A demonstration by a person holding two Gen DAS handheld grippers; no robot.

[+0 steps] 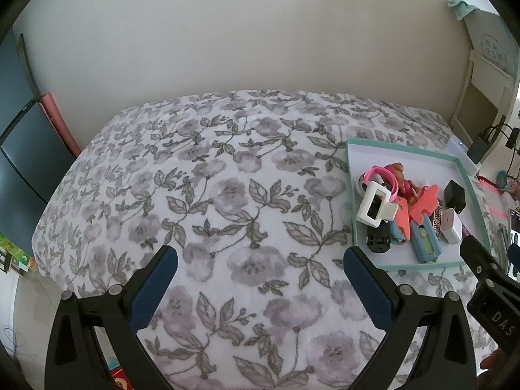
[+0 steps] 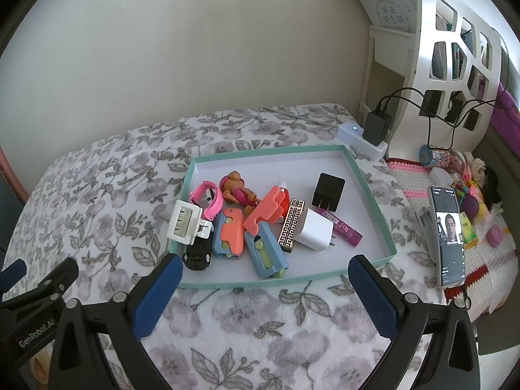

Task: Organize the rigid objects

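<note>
Toy car (image 2: 197,255) partly hidden, perhaps under clip (image 2: 186,226).

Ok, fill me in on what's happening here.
A person holds two grippers over a floral blanket. The left gripper and right gripper are both open and empty. A teal tray holds a pile of small items, among them a white hair claw, a black charger plug and a white charger plug. Nothing is gripped yet.
</note>
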